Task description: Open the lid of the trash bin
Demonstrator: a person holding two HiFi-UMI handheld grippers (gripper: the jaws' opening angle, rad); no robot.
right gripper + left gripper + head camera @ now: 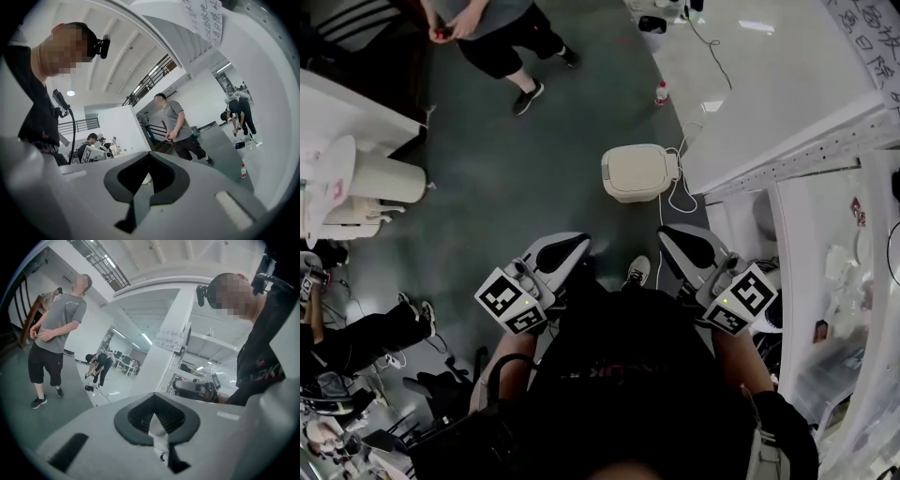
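The trash bin (637,172) is a small white bin on the dark floor, and its lid lies flat and closed. It stands ahead of both grippers, some way beyond their tips. My left gripper (578,245) and right gripper (666,234) are held side by side at waist height and point toward the bin. Each has its dark jaws pressed together with nothing between them. The left gripper view shows only the left gripper (157,420) and the room beyond it. The right gripper view likewise shows the right gripper (146,180) with its jaws shut.
A white cable (677,192) loops on the floor right of the bin, beside a white shelving unit (787,141). A water bottle (661,92) stands farther off. A person in black shorts (497,37) stands beyond, and another person (366,337) sits low at the left.
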